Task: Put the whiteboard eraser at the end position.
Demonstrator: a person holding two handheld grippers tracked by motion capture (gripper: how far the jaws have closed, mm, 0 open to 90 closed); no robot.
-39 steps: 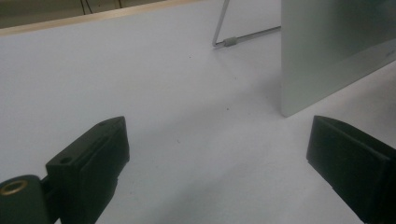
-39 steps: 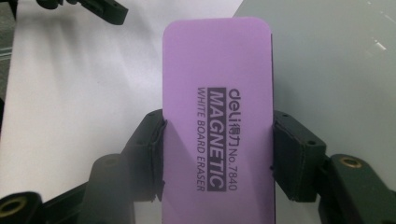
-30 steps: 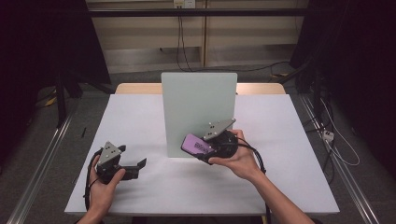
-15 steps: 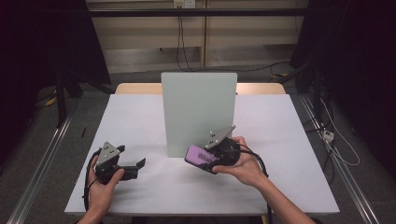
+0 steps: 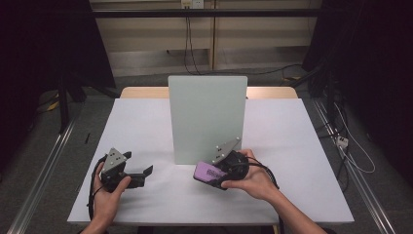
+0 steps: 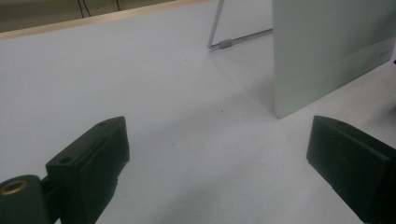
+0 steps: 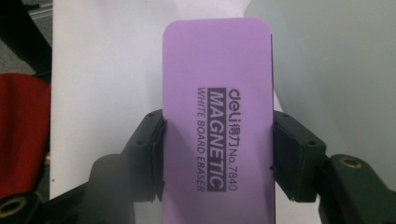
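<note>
Presumably the step in hand is bringing the purple whiteboard eraser (image 7: 217, 116) to the upright whiteboard (image 5: 207, 117); to do it well, keep the squeeze even and the eraser's face flat to the board. The right tongs (image 5: 214, 173) are clamped on its long sides, just above the worktop (image 5: 146, 122) at the board's foot. It is a rounded slab printed "MAGNETIC WHITE BOARD ERASER". The left tongs (image 6: 219, 154) stand wide, holding nothing
</note>
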